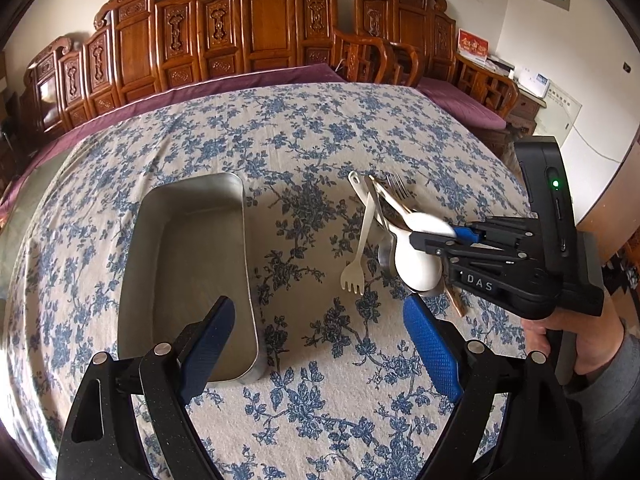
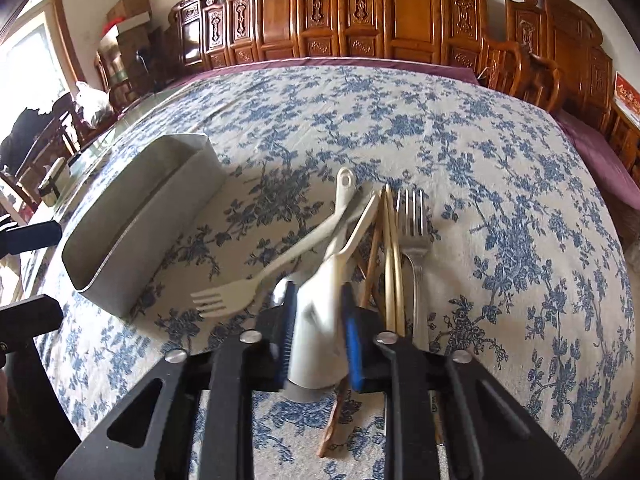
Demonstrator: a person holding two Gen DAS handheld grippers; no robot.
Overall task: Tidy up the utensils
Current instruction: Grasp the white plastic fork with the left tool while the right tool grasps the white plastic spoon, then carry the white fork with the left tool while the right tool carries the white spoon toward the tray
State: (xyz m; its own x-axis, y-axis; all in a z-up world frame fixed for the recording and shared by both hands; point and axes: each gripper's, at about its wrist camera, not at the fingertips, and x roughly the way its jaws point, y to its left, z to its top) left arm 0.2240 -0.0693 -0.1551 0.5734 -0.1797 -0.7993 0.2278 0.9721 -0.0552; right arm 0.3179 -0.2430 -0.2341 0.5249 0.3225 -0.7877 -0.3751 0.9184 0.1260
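Pretty traditional room: a row of carved reddish-brown wooden bench backs (image 1: 256, 36) runs along the off-white wall (image 1: 516, 24), with purple seat cushions (image 1: 460, 100) below. The table wears a cream cloth with blue flower print (image 1: 320, 128). In the right wrist view, a bright window with a wooden frame (image 2: 32, 56) sits on the left, beside stacked cardboard boxes (image 2: 128, 28). Soft daylight overall.

- You have soft, even daylight across the floral tablecloth (image 1: 320, 140), with only faint shadows.
- The window (image 2: 28, 60) at the right wrist view's left edge is blown out white.
- The white spoon (image 2: 320, 320) is motion-blurred.
- Fisheye bending curves your wooden bench backs (image 1: 264, 28); corners go black.
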